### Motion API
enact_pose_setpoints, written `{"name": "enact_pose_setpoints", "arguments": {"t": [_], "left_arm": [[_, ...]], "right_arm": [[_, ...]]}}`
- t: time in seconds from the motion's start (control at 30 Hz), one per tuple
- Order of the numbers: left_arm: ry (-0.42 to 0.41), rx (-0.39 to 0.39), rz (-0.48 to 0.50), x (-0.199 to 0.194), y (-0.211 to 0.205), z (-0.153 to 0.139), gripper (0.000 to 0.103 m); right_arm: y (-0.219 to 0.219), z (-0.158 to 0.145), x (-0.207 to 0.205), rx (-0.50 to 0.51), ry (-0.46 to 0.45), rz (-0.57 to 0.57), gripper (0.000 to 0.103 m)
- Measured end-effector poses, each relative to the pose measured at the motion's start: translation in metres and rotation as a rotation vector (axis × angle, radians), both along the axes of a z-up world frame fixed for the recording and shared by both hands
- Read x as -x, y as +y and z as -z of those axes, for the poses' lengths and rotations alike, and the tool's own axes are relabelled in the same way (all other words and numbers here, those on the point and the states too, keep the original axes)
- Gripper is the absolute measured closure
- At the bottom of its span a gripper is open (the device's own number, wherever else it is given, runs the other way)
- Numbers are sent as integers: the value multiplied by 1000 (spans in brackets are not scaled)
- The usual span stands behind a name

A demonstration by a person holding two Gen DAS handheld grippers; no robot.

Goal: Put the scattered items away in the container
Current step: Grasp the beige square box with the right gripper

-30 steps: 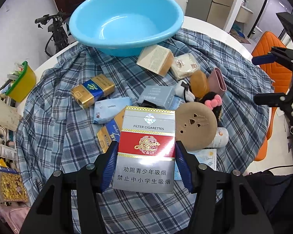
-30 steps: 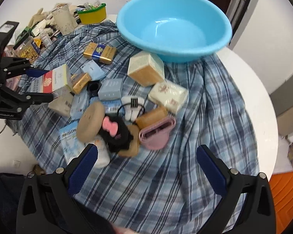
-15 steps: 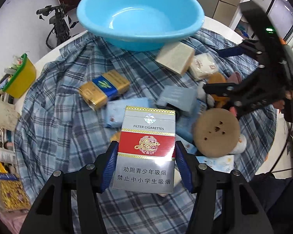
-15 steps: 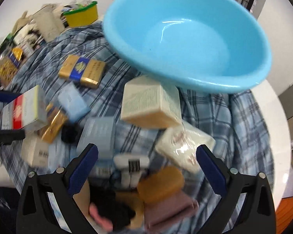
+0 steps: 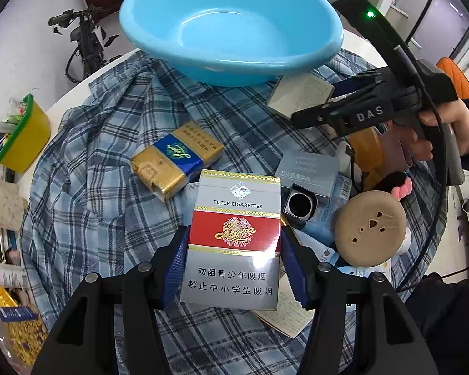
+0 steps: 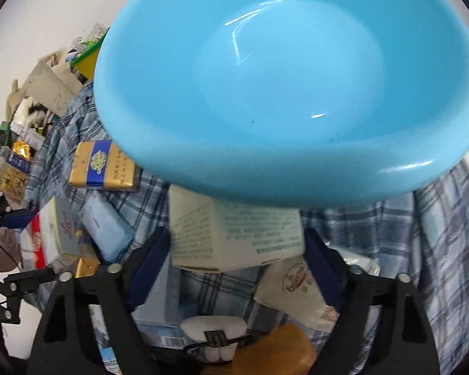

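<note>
My left gripper [image 5: 234,259] is shut on a silver and red cigarette pack [image 5: 234,237], held above the plaid cloth [image 5: 87,193]. The blue basin [image 5: 231,22] stands at the far side, nothing in it. In the right wrist view the basin [image 6: 284,72] fills the top. My right gripper [image 6: 236,259] has its blue pads on both sides of a cream box [image 6: 231,234] just below the basin's rim. In the left wrist view that box [image 5: 300,97] sits at the right gripper's tips.
A gold and blue pack [image 5: 178,159], a grey box [image 5: 309,168], a black square cup [image 5: 300,203], a round tan disc [image 5: 370,228] and other small items lie on the cloth. A yellow bin [image 5: 22,134] stands at the left table edge.
My right gripper has moved forward to the cream box by the basin and closed in around it. My left gripper with the cigarette pack has come nearer to the basin.
</note>
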State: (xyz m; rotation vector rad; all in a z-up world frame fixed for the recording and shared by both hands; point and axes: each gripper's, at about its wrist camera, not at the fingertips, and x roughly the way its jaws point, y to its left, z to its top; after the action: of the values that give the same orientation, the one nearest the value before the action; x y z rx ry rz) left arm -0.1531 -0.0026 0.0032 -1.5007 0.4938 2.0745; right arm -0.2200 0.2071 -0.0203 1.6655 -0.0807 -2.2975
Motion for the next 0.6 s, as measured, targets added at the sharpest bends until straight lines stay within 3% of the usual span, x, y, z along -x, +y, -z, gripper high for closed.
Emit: {"name": "enact_pose_setpoints", "arguments": {"t": [0.27, 0.4, 0.5, 0.6], "left_arm": [[3, -11, 9, -7, 0, -3, 43], [14, -16, 12, -15, -1, -9, 43], [21, -17, 20, -20, -3, -12, 43], [22, -17, 24, -22, -4, -13, 43]], "right_arm": [[-12, -9, -29, 28, -15, -79, 22], [-24, -16, -41, -39, -1, -170, 22], [-24, -14, -42, -43, -16, -157, 20], [-23, -7, -26, 24, -73, -94, 20]]}}
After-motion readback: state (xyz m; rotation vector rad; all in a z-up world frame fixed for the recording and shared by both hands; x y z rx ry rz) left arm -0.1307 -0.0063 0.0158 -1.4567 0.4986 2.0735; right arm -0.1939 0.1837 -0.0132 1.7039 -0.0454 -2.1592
